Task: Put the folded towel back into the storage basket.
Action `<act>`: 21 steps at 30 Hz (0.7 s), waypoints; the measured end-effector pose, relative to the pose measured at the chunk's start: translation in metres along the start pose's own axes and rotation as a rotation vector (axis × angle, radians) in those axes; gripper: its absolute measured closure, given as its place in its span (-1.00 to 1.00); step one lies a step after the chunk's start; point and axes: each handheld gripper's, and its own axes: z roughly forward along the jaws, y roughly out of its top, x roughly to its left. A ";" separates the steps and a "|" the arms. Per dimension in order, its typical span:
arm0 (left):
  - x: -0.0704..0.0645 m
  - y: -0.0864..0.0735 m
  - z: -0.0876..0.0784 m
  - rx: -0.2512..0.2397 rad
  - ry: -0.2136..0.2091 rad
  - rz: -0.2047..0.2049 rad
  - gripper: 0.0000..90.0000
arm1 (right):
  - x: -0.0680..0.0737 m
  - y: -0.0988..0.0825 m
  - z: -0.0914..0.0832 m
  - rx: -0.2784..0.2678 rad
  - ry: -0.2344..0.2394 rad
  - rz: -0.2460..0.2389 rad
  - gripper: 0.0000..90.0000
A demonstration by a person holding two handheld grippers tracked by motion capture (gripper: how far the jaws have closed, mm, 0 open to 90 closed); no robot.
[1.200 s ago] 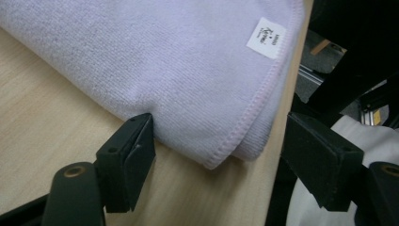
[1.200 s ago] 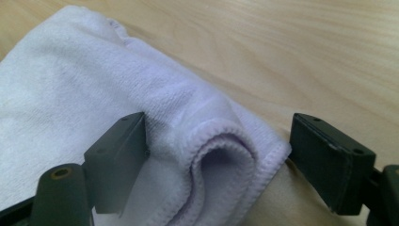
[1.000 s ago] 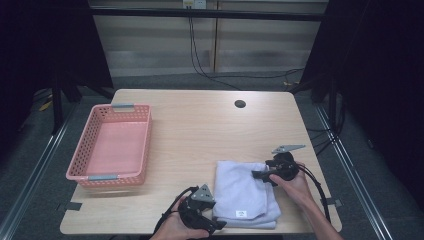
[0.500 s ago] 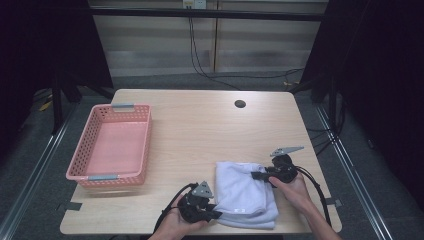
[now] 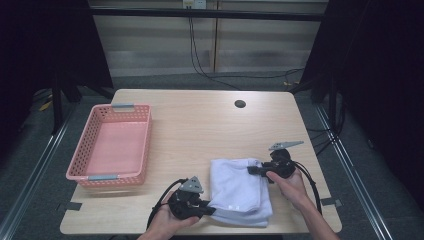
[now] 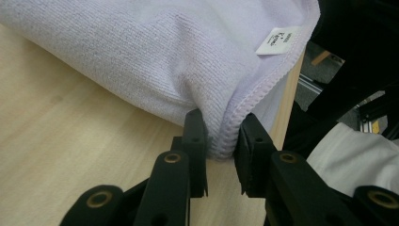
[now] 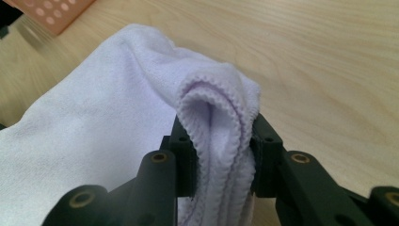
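Observation:
A pale lilac folded towel (image 5: 239, 192) lies on the wooden table (image 5: 200, 125) near its front edge. My left gripper (image 5: 209, 210) is at the towel's near left corner. In the left gripper view its jaws have just been closing, and the gripper (image 6: 221, 136) pinches the hemmed edge of the towel (image 6: 164, 52) beside a small white label (image 6: 277, 40). My right gripper (image 5: 253, 170) is at the far right corner. Its jaws have also just been closing, and the gripper (image 7: 217, 141) is shut on a bunched fold of the towel (image 7: 108, 122).
A pink plastic basket (image 5: 112, 145) stands at the table's left side, with nothing inside it. A round cable hole (image 5: 240, 104) sits near the table's far edge. The table's front edge runs just below the towel. Bare wood lies between the basket and the towel.
Both grippers' jaws have closed on the towel's corners. The left gripper has risen slightly, and the towel's left side is bunched up. The right hand has stayed in place.

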 end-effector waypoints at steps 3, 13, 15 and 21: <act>0.001 0.003 -0.005 -0.005 -0.007 -0.005 0.68 | 0.000 0.004 -0.002 -0.010 0.008 0.005 0.51; 0.007 0.019 -0.022 -0.022 0.007 -0.005 0.69 | 0.001 0.022 -0.003 -0.021 0.009 0.005 0.51; 0.009 0.023 -0.027 -0.037 0.011 -0.007 0.68 | 0.002 0.028 -0.004 -0.024 0.008 0.004 0.51; 0.013 0.035 -0.042 -0.061 0.026 -0.005 0.69 | 0.006 0.053 -0.010 -0.036 0.006 -0.015 0.51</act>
